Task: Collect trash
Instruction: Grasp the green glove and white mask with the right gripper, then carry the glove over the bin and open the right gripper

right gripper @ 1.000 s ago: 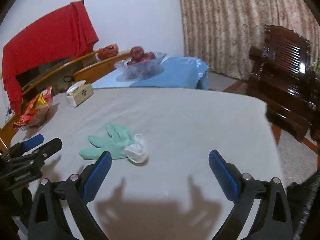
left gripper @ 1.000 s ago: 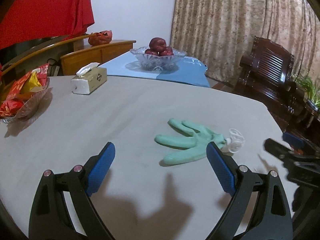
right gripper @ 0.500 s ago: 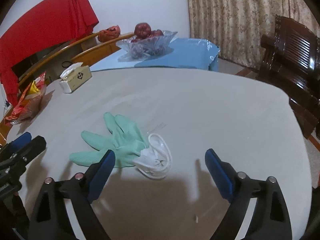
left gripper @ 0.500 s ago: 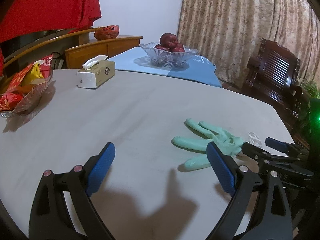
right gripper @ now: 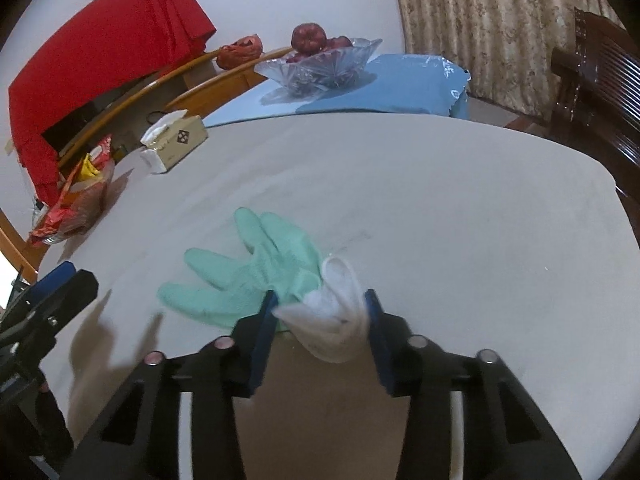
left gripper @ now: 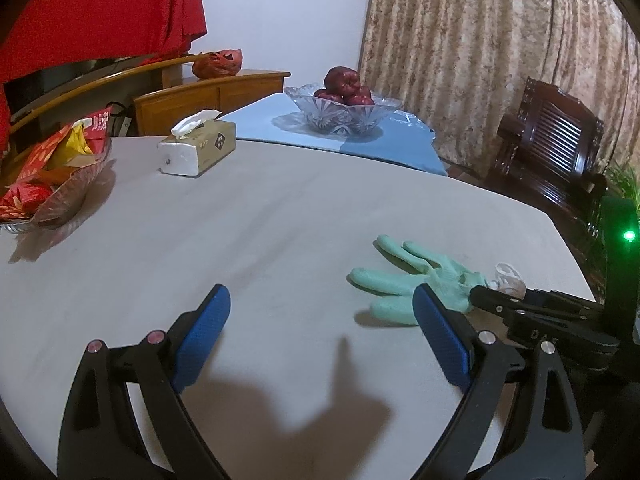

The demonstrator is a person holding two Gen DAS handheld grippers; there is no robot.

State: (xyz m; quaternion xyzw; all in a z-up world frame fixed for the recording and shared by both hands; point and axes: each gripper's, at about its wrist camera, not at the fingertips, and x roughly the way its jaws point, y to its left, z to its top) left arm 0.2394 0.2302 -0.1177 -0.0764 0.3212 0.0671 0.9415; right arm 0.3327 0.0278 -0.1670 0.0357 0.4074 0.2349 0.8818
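Right wrist view: right tongs (right gripper: 320, 312) clamp glove (right gripper: 256, 276) cuff; left tongs (left gripper: 320, 332) apart, beside it.

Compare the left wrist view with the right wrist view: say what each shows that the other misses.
Only the left wrist view shows the left gripper wide open over the bare table, and a green light.

Only the right wrist view shows the right gripper closing around the white cuff.

Both show the green glove, tissue box, snack bowl and fruit bowl.
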